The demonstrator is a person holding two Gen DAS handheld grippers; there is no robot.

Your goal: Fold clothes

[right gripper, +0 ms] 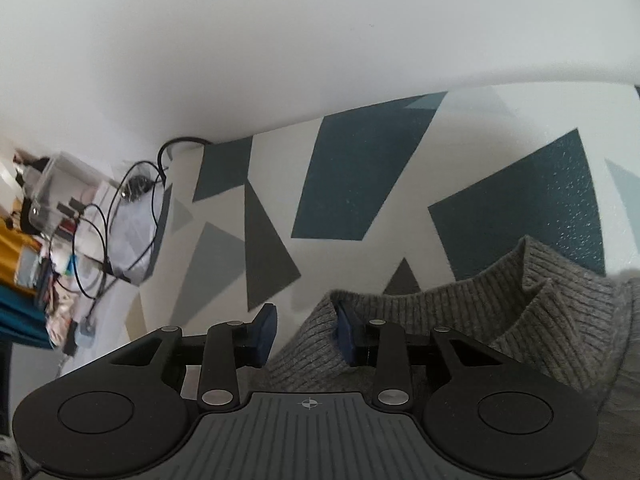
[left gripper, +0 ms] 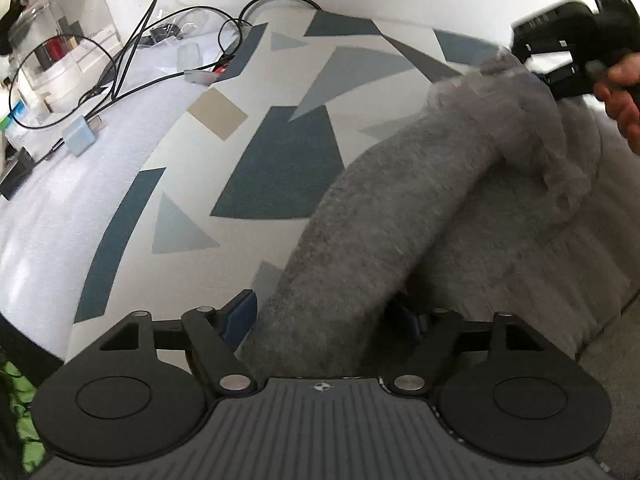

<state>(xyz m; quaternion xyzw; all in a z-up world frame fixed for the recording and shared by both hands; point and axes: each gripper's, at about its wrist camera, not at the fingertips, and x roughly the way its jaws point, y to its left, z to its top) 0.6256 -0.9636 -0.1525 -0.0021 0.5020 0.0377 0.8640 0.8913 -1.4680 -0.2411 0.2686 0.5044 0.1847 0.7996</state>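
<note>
Between the left gripper's wide-apart blue pads, a grey sweater sleeve is lying loose on the patterned mat. Farther off, the right gripper is hooking the sweater's ribbed collar; its pads are probably not pinching. Black cables are lying beyond.
</note>
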